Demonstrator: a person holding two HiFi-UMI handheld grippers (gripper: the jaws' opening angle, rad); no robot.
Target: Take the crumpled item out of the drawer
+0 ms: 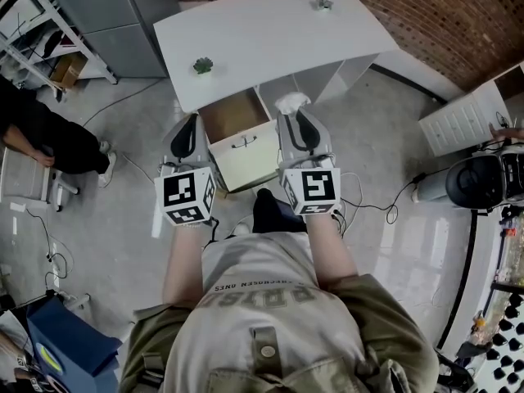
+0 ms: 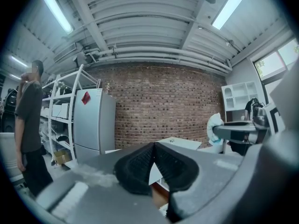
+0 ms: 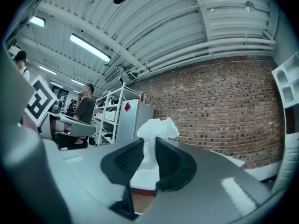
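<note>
On the far left a person in dark clothes (image 1: 33, 137) sits by a metal rack (image 1: 37, 23), and a grey fridge (image 2: 93, 120) stands next to it by the brick wall. In the middle is a white desk (image 1: 270, 31) with a small green plant (image 1: 202, 65) near its front left edge. Under the desk's front edge a drawer (image 1: 233, 113) is pulled out, and its wooden inside looks bare. The left gripper (image 1: 194, 119) hangs just beside the drawer's left edge. Its jaws are pressed tight together with nothing between them, and the left gripper view shows the two black pads meeting at the tips. The right gripper (image 1: 295, 115) is on the other side, just past the drawer's right edge. Its jaws squeeze the crumpled white paper (image 3: 156, 127). The paper's long side runs along the jaws. Its thin part sits pinched between the pads, and its puffy, bunched end (image 1: 292, 101) sticks out past the jaw tips and points toward the desk. Seen from above, the paper is outside the drawer, right by its back right corner and close to the desk's front edge. I cannot tell how high above the drawer it is.
</note>
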